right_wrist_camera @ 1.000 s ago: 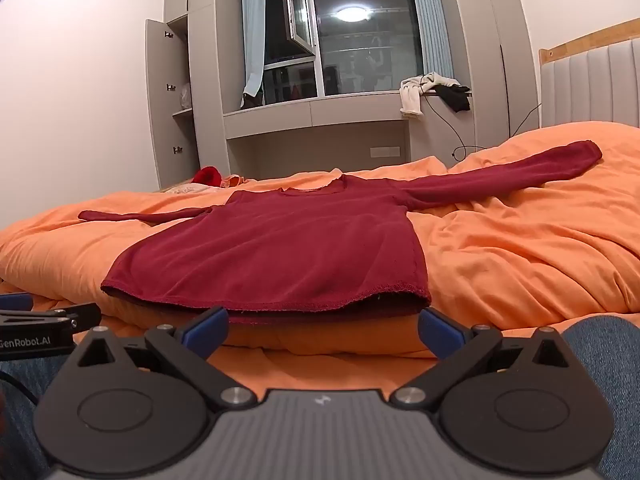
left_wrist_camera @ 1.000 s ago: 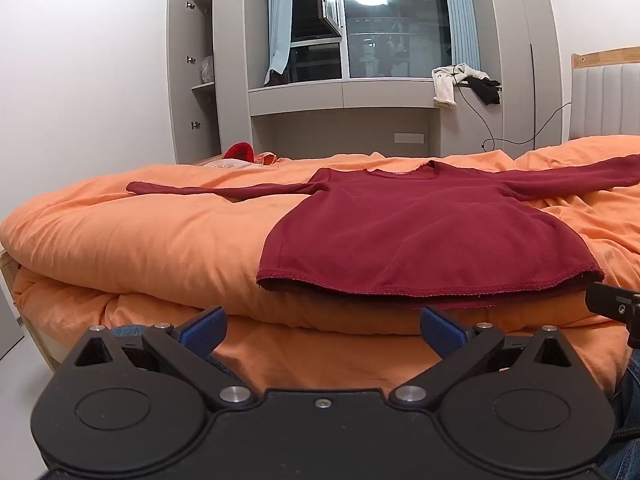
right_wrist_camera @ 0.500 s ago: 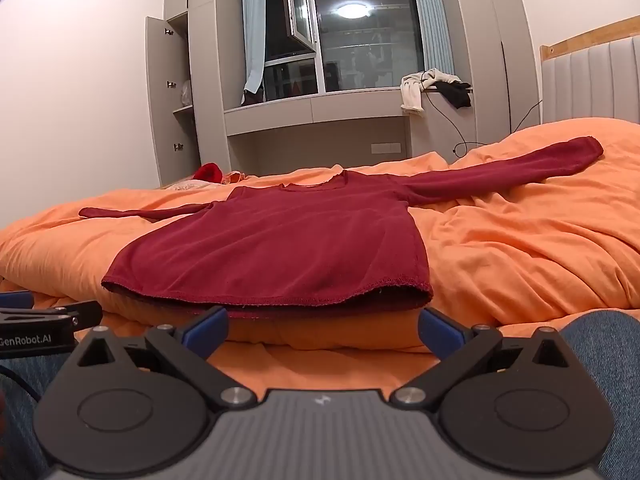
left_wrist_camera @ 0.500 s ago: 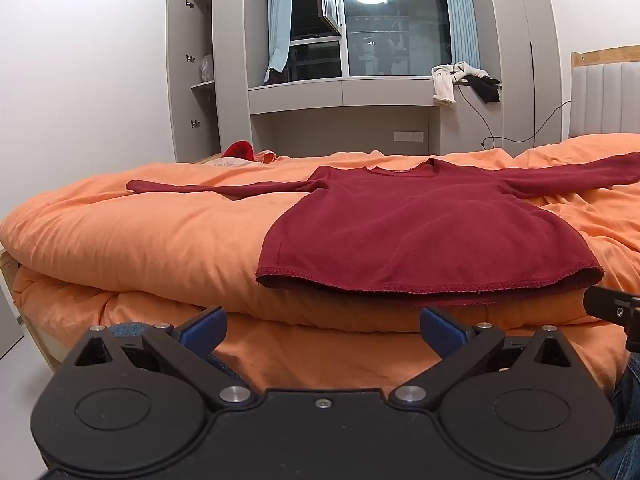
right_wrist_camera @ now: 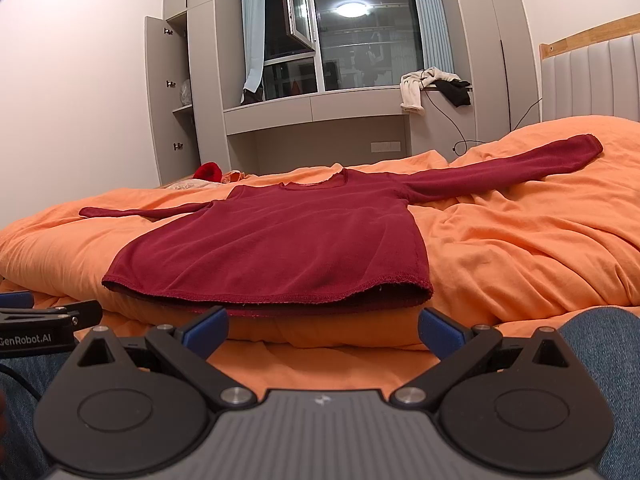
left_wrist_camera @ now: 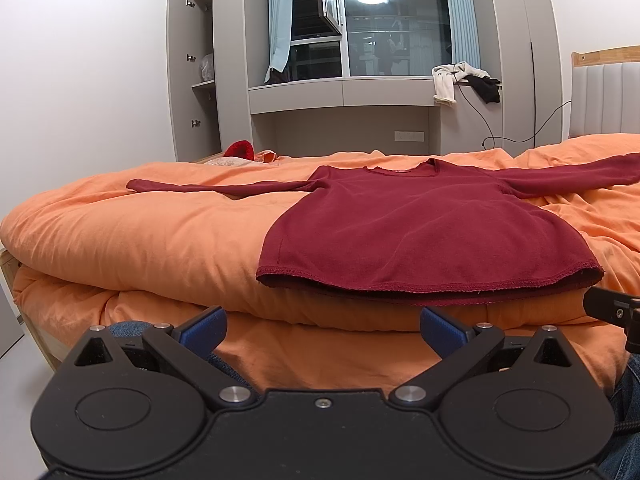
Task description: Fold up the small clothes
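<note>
on rumpled duvet (left_wrist_camera: 160, 240), flat knit top (left_wrist_camera: 420, 236)

Both wrist cameras sit low at the near edge of the bed (left_wrist_camera: 140, 236), looking level across it toward the window (right_wrist_camera: 360, 40). Side by side, they share the red shirt (left_wrist_camera: 420, 232) and far wall.

Long-sleeved top (left_wrist_camera: 416, 232), dark red knit, round neck; laid flat and unfolded on the orange duvet (left_wrist_camera: 152, 236); both sleeves spread straight out to either side; stitched hem at the duvet's near edge, slightly overhanging; neckline toward its far side.
</note>
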`<move>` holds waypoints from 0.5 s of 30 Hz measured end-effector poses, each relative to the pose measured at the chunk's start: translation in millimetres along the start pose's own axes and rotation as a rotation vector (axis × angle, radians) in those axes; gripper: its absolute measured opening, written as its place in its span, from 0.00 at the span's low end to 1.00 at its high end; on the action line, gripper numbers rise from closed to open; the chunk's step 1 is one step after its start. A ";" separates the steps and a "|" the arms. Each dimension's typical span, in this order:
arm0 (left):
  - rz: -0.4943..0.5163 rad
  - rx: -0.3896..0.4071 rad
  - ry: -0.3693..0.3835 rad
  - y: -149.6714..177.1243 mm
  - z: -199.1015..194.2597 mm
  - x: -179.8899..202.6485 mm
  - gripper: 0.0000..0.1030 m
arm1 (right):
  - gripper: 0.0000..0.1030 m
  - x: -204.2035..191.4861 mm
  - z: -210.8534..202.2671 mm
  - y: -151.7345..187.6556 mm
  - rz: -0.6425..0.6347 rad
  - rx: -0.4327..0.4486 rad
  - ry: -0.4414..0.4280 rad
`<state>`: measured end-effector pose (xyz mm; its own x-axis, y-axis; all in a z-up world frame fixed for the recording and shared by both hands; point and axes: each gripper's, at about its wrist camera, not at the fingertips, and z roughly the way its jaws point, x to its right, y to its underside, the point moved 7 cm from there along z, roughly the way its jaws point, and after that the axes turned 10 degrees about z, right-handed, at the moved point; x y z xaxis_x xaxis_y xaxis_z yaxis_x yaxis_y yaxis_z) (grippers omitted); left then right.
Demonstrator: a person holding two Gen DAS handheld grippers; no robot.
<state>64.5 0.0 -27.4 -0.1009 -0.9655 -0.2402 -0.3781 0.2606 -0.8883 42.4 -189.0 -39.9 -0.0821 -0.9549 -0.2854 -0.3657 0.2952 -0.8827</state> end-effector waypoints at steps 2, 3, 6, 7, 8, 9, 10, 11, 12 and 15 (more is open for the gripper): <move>0.000 0.000 0.000 0.0 0.0 0.0 0.99 | 1.00 0.1 -0.1 0.1 0.000 -0.001 0.000; 0.000 0.000 0.000 0.0 0.0 0.0 0.99 | 1.00 0.1 -0.2 0.2 0.000 -0.001 0.000; 0.000 0.000 0.000 0.0 0.1 -0.1 0.99 | 1.00 0.1 -0.6 0.4 0.001 -0.001 0.000; 0.000 0.000 0.000 0.0 0.0 0.0 0.99 | 1.00 0.2 -0.5 0.5 0.001 -0.001 -0.001; 0.000 -0.001 0.000 0.0 0.0 0.1 0.99 | 1.00 0.2 -0.6 0.6 0.001 -0.002 -0.001; 0.000 0.000 0.000 0.0 0.0 0.0 0.99 | 1.00 0.2 -0.7 0.7 0.001 -0.002 -0.001; -0.001 0.000 0.001 0.0 0.0 0.0 0.99 | 1.00 0.3 -0.9 0.7 0.001 -0.002 -0.001; 0.000 -0.001 0.001 0.0 0.0 0.0 0.99 | 1.00 0.3 -0.8 0.8 0.001 -0.002 0.000; 0.000 0.000 0.001 0.0 0.0 0.0 0.99 | 1.00 0.3 -0.8 0.9 0.001 -0.002 0.000; 0.000 0.000 0.001 0.0 -0.1 0.0 0.99 | 1.00 0.2 -0.5 1.2 0.001 -0.003 0.000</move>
<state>64.4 0.0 -27.4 -0.1016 -0.9655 -0.2397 -0.3785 0.2603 -0.8882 41.5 -188.8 -40.8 -0.0824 -0.9544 -0.2868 -0.3683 0.2966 -0.8812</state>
